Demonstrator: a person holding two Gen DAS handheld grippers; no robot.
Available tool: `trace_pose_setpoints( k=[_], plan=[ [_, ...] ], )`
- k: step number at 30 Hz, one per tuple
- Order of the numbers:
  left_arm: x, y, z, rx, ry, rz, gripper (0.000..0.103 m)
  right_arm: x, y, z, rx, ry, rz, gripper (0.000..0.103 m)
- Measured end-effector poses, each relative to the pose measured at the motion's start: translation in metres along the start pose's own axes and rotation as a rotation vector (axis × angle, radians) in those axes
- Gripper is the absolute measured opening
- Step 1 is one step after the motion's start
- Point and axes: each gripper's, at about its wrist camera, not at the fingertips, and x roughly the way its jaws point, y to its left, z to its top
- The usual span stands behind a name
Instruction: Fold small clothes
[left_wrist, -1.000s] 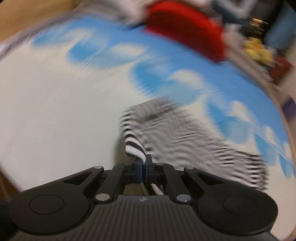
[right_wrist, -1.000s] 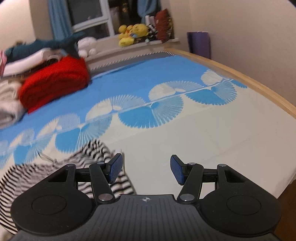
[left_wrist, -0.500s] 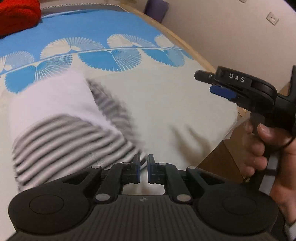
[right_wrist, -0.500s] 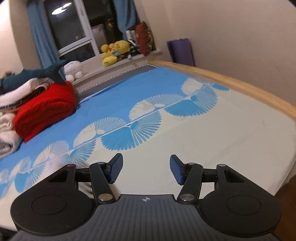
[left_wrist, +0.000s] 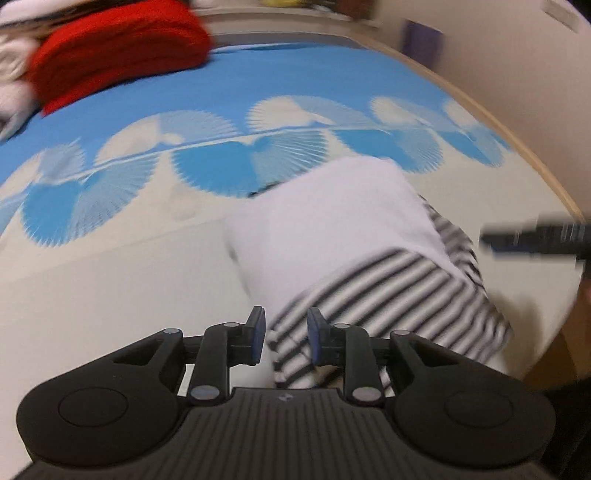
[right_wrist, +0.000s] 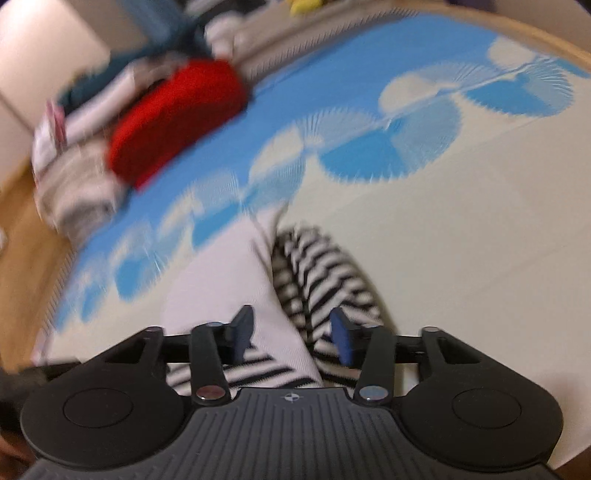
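A small garment (left_wrist: 351, 258), white with black-and-white stripes, lies in a folded heap on the cream part of the bedspread. My left gripper (left_wrist: 286, 328) hovers at its near striped edge. Its jaws are opening, the striped hem lies between the blue pads, and the pads do not press on it. My right gripper (right_wrist: 291, 336) hangs over the same garment (right_wrist: 314, 273), white cloth to its left and stripes to its right. Its jaws stand wide, closing slightly, with nothing pinched. In the left wrist view the right gripper (left_wrist: 535, 240) is a dark blur at the right edge.
A red folded knit (left_wrist: 118, 55) (right_wrist: 177, 118) sits at the back beside a pile of pale clothes (right_wrist: 77, 192). The bedspread (left_wrist: 258, 92) carries blue fan shapes. A wooden bed edge (left_wrist: 535, 158) curves along the right, and the floor lies beyond it.
The left gripper was shut on the striped cloth, and its jaws have since parted and let go. The garment now lies flat. The right gripper swung down over it from above the bare bedspread.
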Motion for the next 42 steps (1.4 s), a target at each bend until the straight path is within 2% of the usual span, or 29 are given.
trace_pose_setpoints(
  k=[2,5,10,11,13,15,16,19,21,24,27,30,31,33,35,36,38,41,42],
  plan=[
    [0.004,0.007,0.002,-0.034,0.021,0.002,0.029,0.02,0.007,0.001,-0.037,0.06,-0.043,0.056],
    [0.003,0.01,0.004,-0.034,0.037,0.044,0.029,0.042,0.009,-0.002,-0.046,0.145,-0.074,0.057],
    [0.002,0.017,0.006,-0.081,0.033,0.008,0.029,0.054,0.018,-0.012,-0.08,0.195,-0.1,0.056],
    [0.0,0.019,0.006,-0.084,0.033,0.007,0.029,0.054,0.021,-0.014,-0.092,0.194,-0.1,0.051],
    [0.0,0.02,0.005,-0.086,0.039,0.005,0.029,0.053,0.025,-0.019,-0.112,0.193,-0.09,0.035],
    [0.0,0.017,0.005,-0.085,0.039,-0.002,0.029,0.051,0.027,-0.022,-0.125,0.192,-0.077,0.012],
    [0.0,0.015,0.005,-0.083,0.035,-0.007,0.029,0.048,0.028,-0.024,-0.139,0.187,-0.071,0.006],
    [0.0,0.01,0.005,-0.082,0.028,-0.025,0.029,0.032,0.025,-0.024,-0.143,0.128,-0.028,0.004],
    [-0.002,0.007,0.006,-0.097,0.019,-0.049,0.029,0.008,0.012,-0.018,-0.065,0.038,0.025,0.004],
    [-0.008,0.002,0.007,-0.116,-0.001,-0.105,0.034,-0.031,-0.021,-0.01,0.12,-0.074,0.125,0.003],
    [-0.009,-0.005,0.007,-0.115,0.003,-0.181,0.036,-0.055,-0.033,-0.013,0.112,-0.107,0.104,0.003],
    [0.002,-0.015,0.004,-0.094,0.067,-0.255,0.046,-0.047,-0.041,-0.021,0.076,0.001,0.035,0.003],
    [0.009,-0.02,0.001,-0.073,0.105,-0.26,0.046,-0.04,-0.041,-0.025,0.064,0.044,0.012,0.003],
    [0.027,-0.03,-0.008,-0.008,0.189,-0.213,0.049,-0.023,-0.037,-0.033,0.014,0.122,-0.047,0.003],
    [0.042,-0.037,-0.017,0.058,0.231,-0.144,0.056,-0.008,-0.029,-0.036,-0.034,0.156,-0.084,0.003],
    [0.046,-0.039,-0.021,0.086,0.234,-0.121,0.057,-0.001,-0.025,-0.037,-0.052,0.172,-0.098,0.003],
    [0.045,-0.039,-0.021,0.08,0.234,-0.13,0.057,0.018,-0.018,-0.042,-0.087,0.224,-0.137,0.003],
    [0.026,-0.027,-0.017,0.015,0.203,-0.209,0.056,0.03,-0.012,-0.047,-0.142,0.253,-0.183,0.003],
    [0.02,-0.026,-0.018,0.025,0.191,-0.243,0.056,0.033,-0.011,-0.046,-0.151,0.258,-0.192,0.003]
  ],
)
